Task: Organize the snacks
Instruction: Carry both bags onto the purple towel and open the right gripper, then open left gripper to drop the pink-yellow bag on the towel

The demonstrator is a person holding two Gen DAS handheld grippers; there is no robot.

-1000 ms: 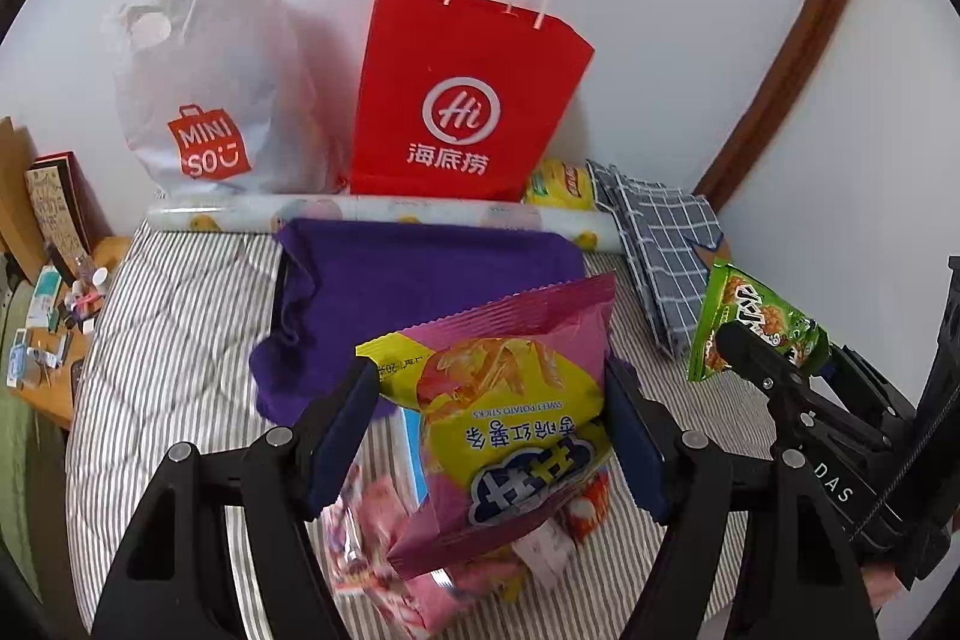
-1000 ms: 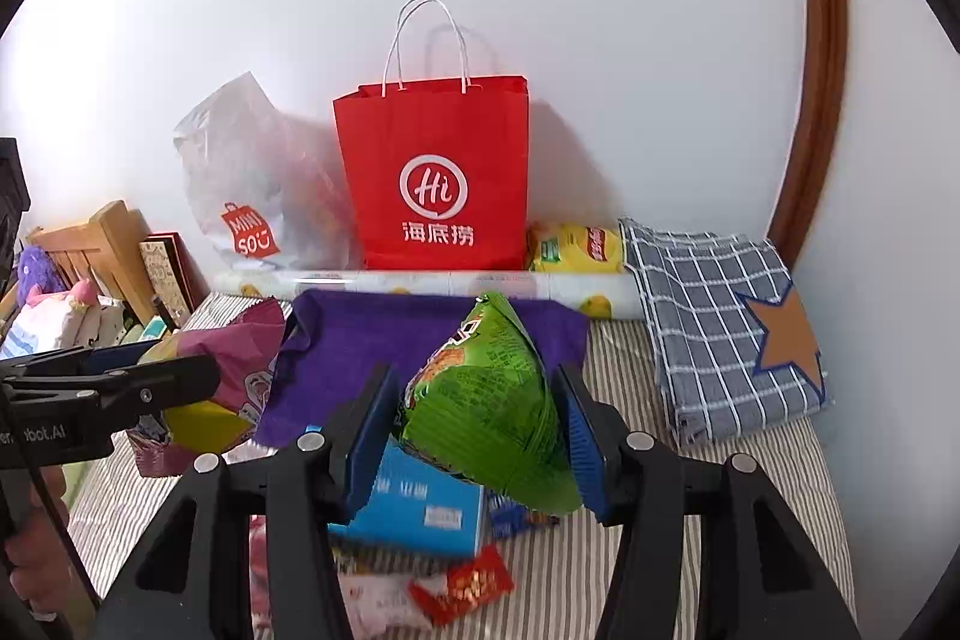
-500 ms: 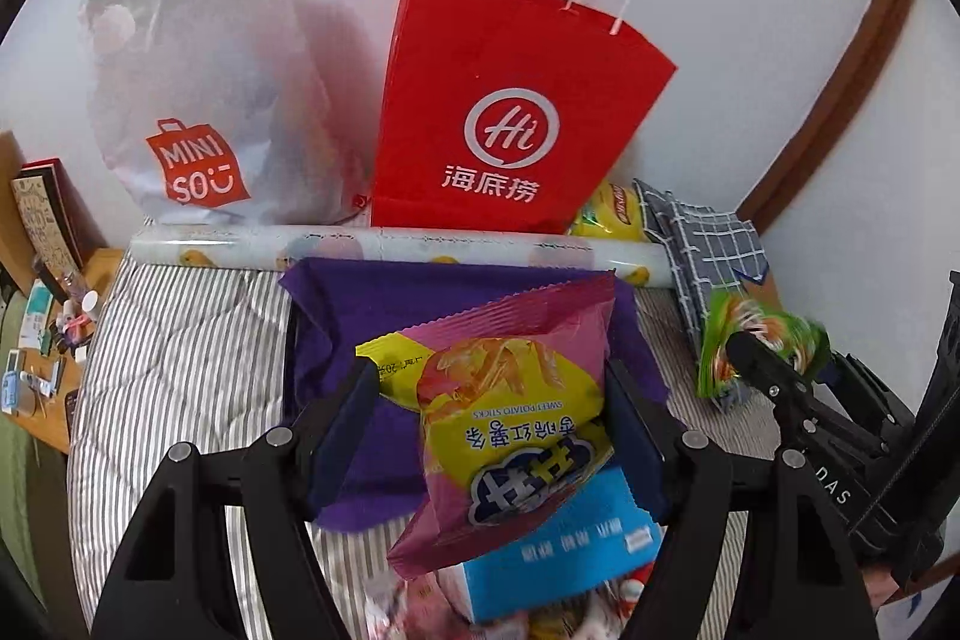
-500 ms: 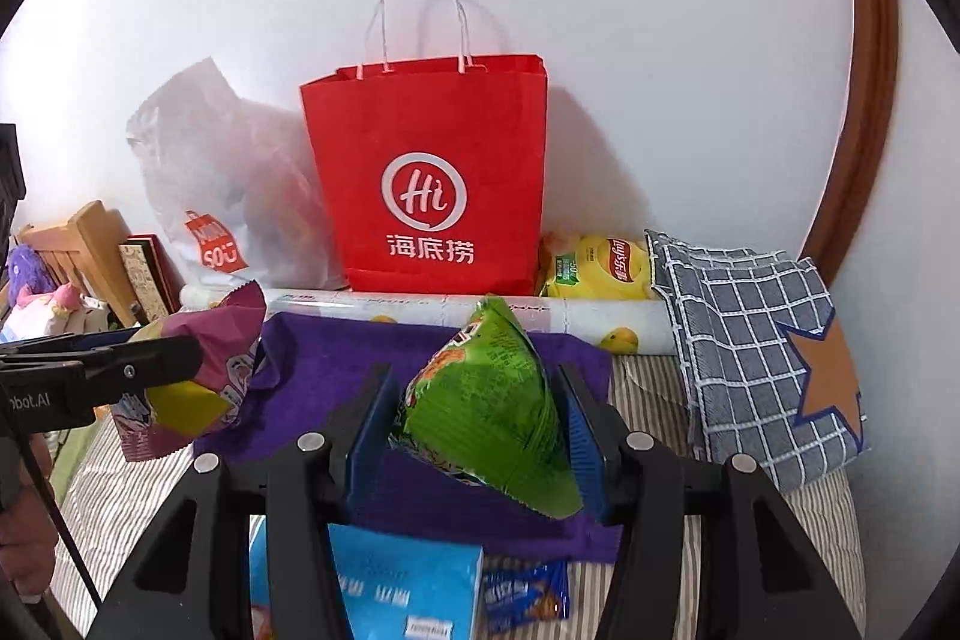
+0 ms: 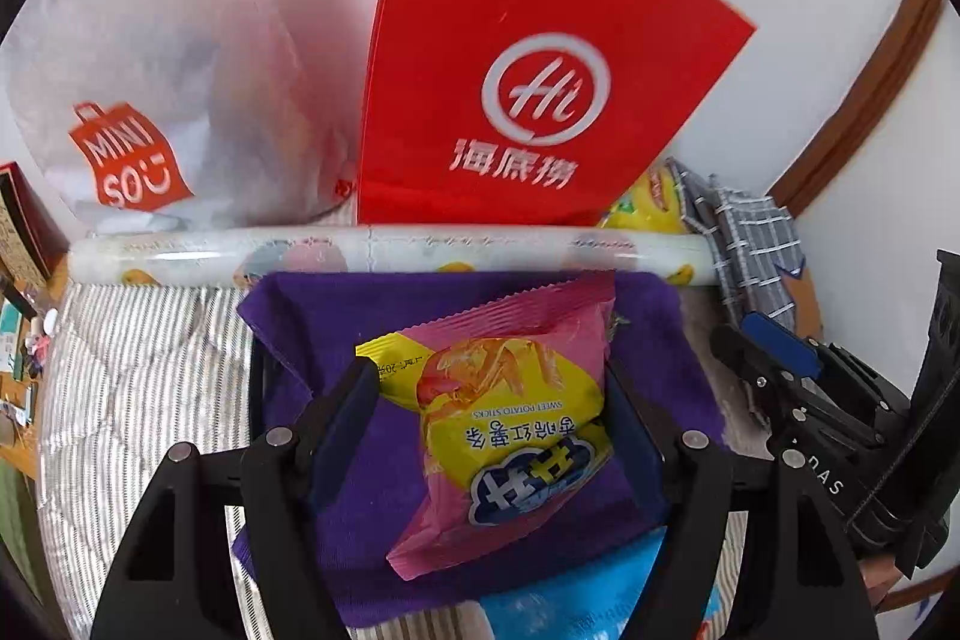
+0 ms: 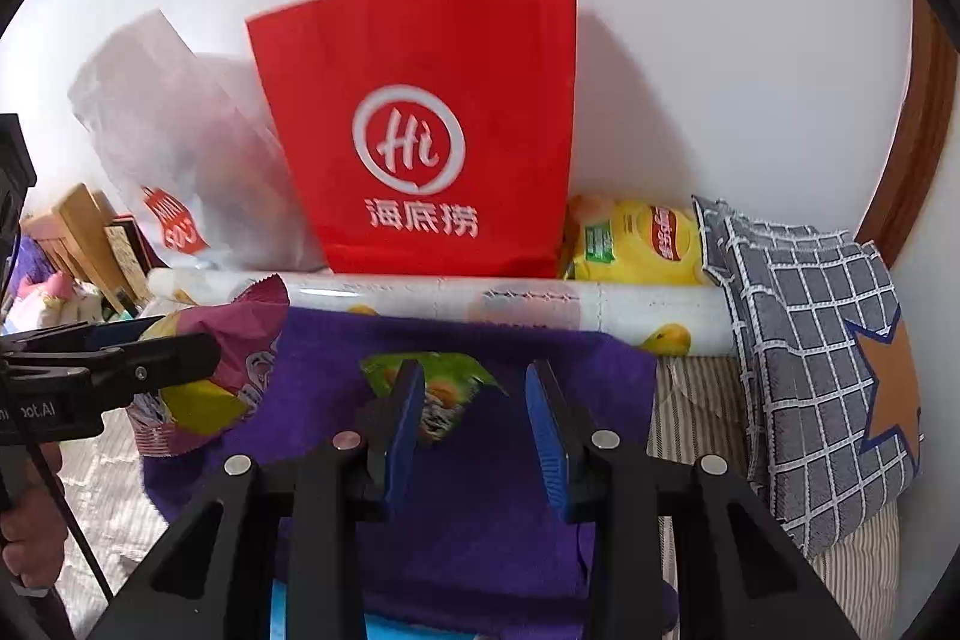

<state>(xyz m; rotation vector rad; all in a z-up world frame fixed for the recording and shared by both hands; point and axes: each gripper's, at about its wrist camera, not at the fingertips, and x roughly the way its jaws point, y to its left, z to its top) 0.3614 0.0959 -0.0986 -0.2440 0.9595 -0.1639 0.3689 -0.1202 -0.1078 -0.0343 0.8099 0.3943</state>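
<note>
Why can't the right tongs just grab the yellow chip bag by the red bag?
Probably they can. The right tongs look open and empty, with the green snack lying just ahead on the purple cloth. But the yellow chip bag sits behind the long roll, so they would need to reach over it.

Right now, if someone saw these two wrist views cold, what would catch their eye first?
The big red paper bag with the white Hi logo, standing against the wall behind the purple cloth, dominates both views. Next comes the pink-and-yellow sweet potato sticks bag, clamped in the left gripper above that cloth. The right gripper is open, with a green snack bag lying on the cloth just beyond its fingers.
</note>
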